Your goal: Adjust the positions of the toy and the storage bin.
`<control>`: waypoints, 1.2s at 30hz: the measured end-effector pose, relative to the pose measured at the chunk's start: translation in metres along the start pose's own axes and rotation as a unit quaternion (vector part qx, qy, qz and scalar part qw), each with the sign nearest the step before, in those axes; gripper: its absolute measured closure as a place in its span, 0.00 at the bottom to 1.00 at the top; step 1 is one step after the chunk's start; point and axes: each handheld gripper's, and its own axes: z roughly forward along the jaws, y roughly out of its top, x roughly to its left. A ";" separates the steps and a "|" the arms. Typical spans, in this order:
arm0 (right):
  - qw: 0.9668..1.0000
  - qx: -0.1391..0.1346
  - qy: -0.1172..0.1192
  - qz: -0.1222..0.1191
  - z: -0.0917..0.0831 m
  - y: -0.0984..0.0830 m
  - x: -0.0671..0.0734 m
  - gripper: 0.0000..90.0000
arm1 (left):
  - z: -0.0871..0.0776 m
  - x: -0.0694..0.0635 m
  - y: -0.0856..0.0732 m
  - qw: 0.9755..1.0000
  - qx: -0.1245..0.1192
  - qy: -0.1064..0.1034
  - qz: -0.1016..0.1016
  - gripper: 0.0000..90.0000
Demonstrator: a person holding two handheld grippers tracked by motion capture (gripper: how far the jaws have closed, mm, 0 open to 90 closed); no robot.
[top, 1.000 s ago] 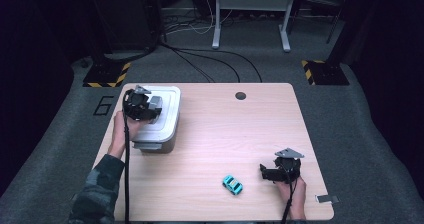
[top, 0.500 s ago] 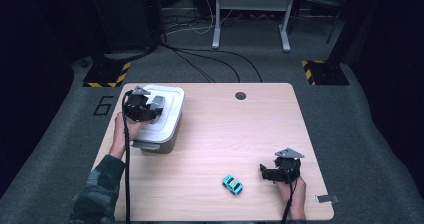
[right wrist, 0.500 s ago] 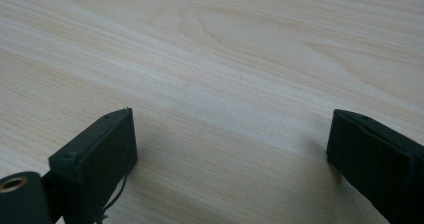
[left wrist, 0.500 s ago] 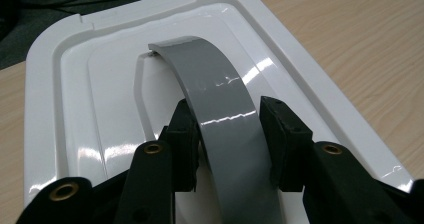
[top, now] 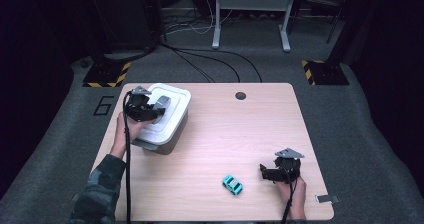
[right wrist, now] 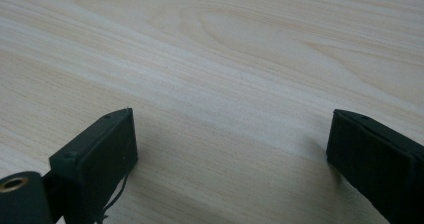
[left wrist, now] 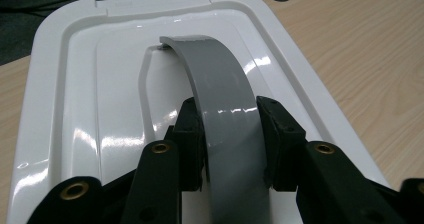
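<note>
Two black jaws of the left gripper (left wrist: 227, 134) had just been closing, and they now pressed on both sides of the grey curved plastic handle (left wrist: 220, 84) of the white rectangular plastic box lid (left wrist: 60, 84). This lid sat on its container at the far left part of the light wooden table (top: 240, 134). Its long axis ran from the near left edge of the table toward the far side, slightly to the right. The container walls were mostly hidden under the lid. To the right of the box, well apart, the right gripper (right wrist: 230, 149) stood wide open over bare wood, beside the small turquoise toy car (top: 232, 184).
</note>
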 end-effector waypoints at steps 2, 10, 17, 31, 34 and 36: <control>1.000 0.000 0.000 0.000 0.000 0.000 0.000 0.06 | -0.001 -0.002 0.002 1.000 0.000 -0.003 0.002 0.74; 1.000 0.000 -0.001 0.000 0.000 0.000 0.000 0.06 | 0.001 -0.002 0.002 1.000 0.013 0.014 0.006 0.72; 1.000 0.000 -0.002 -0.001 0.000 0.000 0.000 0.06 | 0.001 -0.005 0.003 0.997 0.012 0.069 0.019 0.54; 1.000 -0.001 -0.002 -0.001 0.000 0.000 0.001 0.06 | 0.005 -0.012 -0.001 0.997 0.002 0.071 0.031 0.72; 1.000 -0.001 -0.002 -0.001 0.000 0.000 0.000 0.06 | 0.007 -0.010 -0.004 0.999 -0.012 0.038 0.011 0.74; 1.000 -0.001 -0.002 -0.001 0.000 0.000 0.001 0.06 | 0.008 -0.012 -0.003 0.999 -0.011 0.029 0.013 0.74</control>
